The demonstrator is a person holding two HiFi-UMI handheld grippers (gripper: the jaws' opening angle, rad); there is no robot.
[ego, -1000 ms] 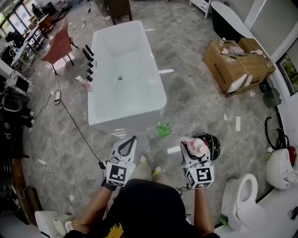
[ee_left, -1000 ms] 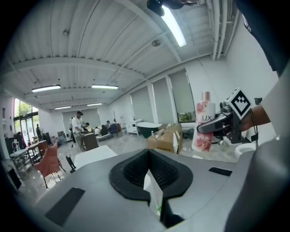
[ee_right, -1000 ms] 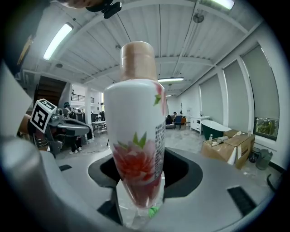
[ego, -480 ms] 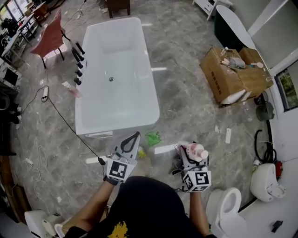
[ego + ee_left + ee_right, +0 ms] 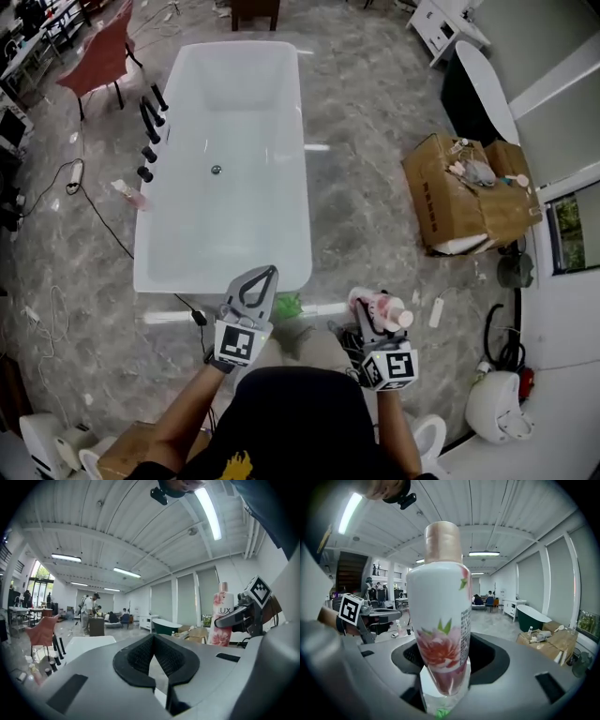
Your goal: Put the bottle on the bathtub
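In the head view, the white bathtub point(image 5: 305, 187) stands on the grey floor point(image 5: 375, 112), with a cardboard box point(image 5: 464, 202) well off to its right. The left gripper point(image 5: 271, 271) is at the tub's near end. The right gripper point(image 5: 375, 309) carries the flowered bottle point(image 5: 386, 306), apart from the tub. The left gripper view shows its jaws together at the tips, with nothing between them. The right gripper view shows the jaws clamped on the bottle's lower body, cap upward.
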